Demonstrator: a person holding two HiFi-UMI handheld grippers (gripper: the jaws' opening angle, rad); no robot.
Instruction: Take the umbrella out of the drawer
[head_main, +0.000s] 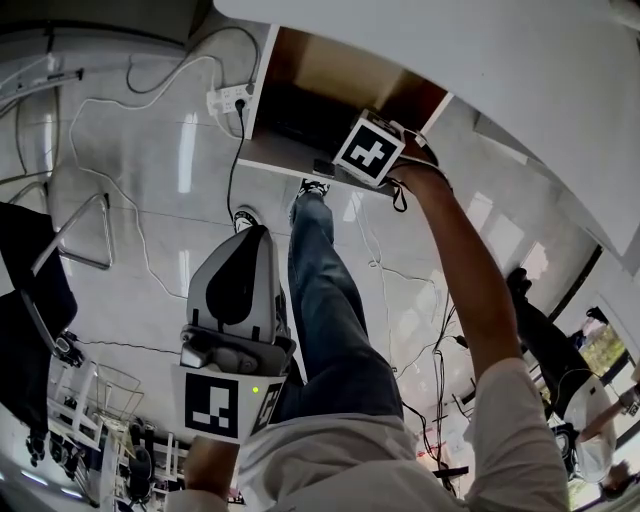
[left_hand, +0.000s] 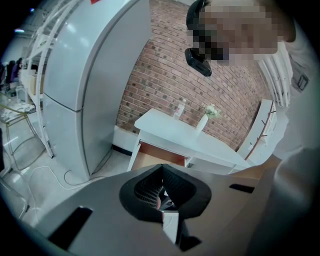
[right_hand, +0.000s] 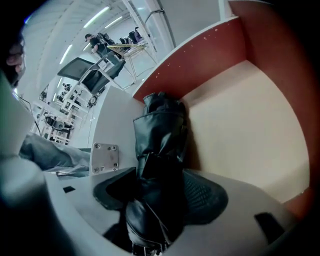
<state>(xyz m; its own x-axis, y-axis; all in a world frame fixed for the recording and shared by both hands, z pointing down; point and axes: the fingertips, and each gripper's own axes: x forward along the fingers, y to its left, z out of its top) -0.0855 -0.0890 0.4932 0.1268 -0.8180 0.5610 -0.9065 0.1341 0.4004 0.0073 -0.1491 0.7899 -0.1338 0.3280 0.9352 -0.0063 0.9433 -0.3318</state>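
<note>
Right tool (right_hand: 160, 196), jaws spread wide, straddles the folded umbrella (right_hand: 161, 132) lying in the drawer (right_hand: 242, 125), apparently not yet squeezing it, positioned for grasping; left tool (left_hand: 162, 192), closed and empty, waits aside.

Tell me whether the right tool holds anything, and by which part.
Nothing is held yet. The right tool stands open around the umbrella in the drawer.

Nothing here can be read: the only marks are the black-and-white square patterns on the left claw's marker cube (head_main: 212, 405) and the right claw's marker cube (head_main: 370, 150), neither showing letters or numbers, and a red scrap (left_hand: 95, 1) atop the fridge (left_hand: 85, 90) is cut off.
</note>
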